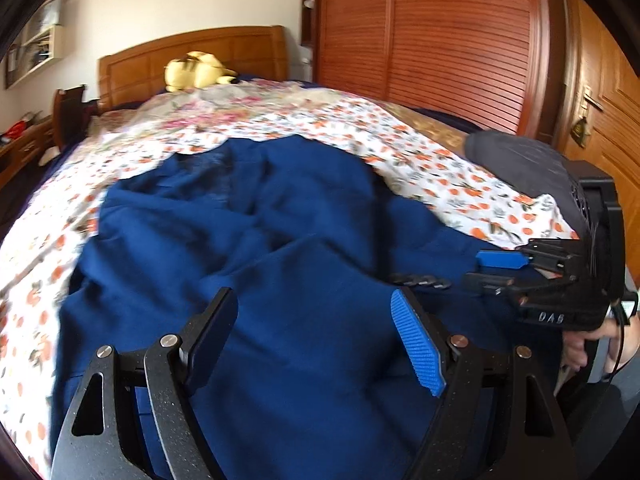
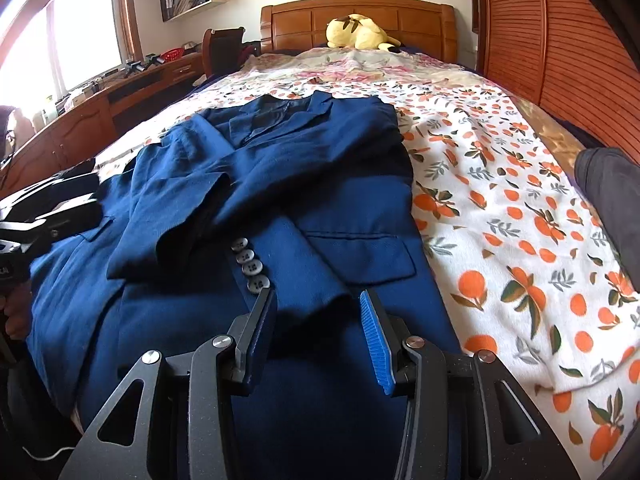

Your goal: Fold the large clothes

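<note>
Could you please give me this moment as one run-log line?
garment: blue blazer on bed, sleeves folded across front | left gripper: open above blazer | right gripper: open above hem | bedsheet: orange print

I can read only one bit of writing. In the view from my left claw (image 1: 316,334), the other claw (image 1: 494,270) shows off to the right side. On its black body, just behind its fingers, there are small pale letters (image 1: 551,317). They look like "DAS", but they are tiny and a bit blurry, so I am not sure of each letter. In the view from my right claw, I cannot read any words, numbers or signs.
</note>
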Action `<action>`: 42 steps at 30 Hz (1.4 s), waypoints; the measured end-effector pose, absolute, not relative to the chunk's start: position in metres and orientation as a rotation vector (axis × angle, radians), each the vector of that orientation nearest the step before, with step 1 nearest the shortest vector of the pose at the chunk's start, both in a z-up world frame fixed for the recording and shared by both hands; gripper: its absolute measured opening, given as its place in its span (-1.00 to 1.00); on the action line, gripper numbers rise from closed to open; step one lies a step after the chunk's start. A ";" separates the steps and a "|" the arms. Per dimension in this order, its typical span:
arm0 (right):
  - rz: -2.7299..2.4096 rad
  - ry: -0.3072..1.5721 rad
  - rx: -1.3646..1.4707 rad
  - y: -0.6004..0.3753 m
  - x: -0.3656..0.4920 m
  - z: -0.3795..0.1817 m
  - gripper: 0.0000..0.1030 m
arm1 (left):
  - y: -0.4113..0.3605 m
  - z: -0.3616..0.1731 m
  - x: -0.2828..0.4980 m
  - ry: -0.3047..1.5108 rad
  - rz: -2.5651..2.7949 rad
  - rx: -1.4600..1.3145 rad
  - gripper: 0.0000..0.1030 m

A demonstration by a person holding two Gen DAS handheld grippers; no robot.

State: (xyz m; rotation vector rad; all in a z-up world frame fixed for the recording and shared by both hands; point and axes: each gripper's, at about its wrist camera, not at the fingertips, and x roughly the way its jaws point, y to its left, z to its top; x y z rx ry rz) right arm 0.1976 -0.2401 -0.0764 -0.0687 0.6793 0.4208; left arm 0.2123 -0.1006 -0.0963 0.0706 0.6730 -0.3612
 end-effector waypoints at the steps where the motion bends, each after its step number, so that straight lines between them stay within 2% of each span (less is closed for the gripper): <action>1: 0.420 0.675 -0.070 -0.242 0.195 -0.076 -0.13 | -0.109 -0.097 0.214 0.680 -0.381 0.075 0.55; 3: 0.419 0.667 -0.068 -0.246 0.192 -0.074 -0.13 | -0.123 -0.098 0.216 0.689 -0.412 0.084 0.52; 6: 0.414 0.662 -0.054 -0.252 0.189 -0.072 -0.13 | -0.142 -0.103 0.219 0.723 -0.438 0.115 0.28; 10: 0.410 0.655 -0.040 -0.257 0.185 -0.069 -0.13 | -0.151 -0.116 0.218 0.771 -0.426 0.151 0.21; 11: 0.410 0.654 -0.037 -0.257 0.184 -0.068 -0.13 | -0.152 -0.120 0.218 0.783 -0.420 0.161 0.14; 13: 0.414 0.643 -0.032 -0.258 0.181 -0.064 -0.13 | -0.154 -0.126 0.217 0.799 -0.398 0.190 -0.08; 15: 0.415 0.633 -0.028 -0.257 0.179 -0.062 -0.13 | -0.153 -0.127 0.214 0.798 -0.380 0.211 -0.48; 16: 0.417 0.629 -0.025 -0.257 0.178 -0.060 -0.13 | -0.151 -0.126 0.212 0.792 -0.381 0.209 -0.60; 17: 0.419 0.625 -0.023 -0.257 0.178 -0.059 -0.13 | -0.147 -0.122 0.208 0.769 -0.379 0.201 -0.80; 24: 0.435 0.623 -0.038 -0.243 0.182 -0.058 -0.13 | -0.106 -0.101 0.174 0.665 -0.298 0.126 -0.84; 42: 0.454 0.651 -0.104 -0.188 0.211 -0.066 -0.13 | -0.047 -0.117 0.139 0.718 -0.243 0.048 -0.84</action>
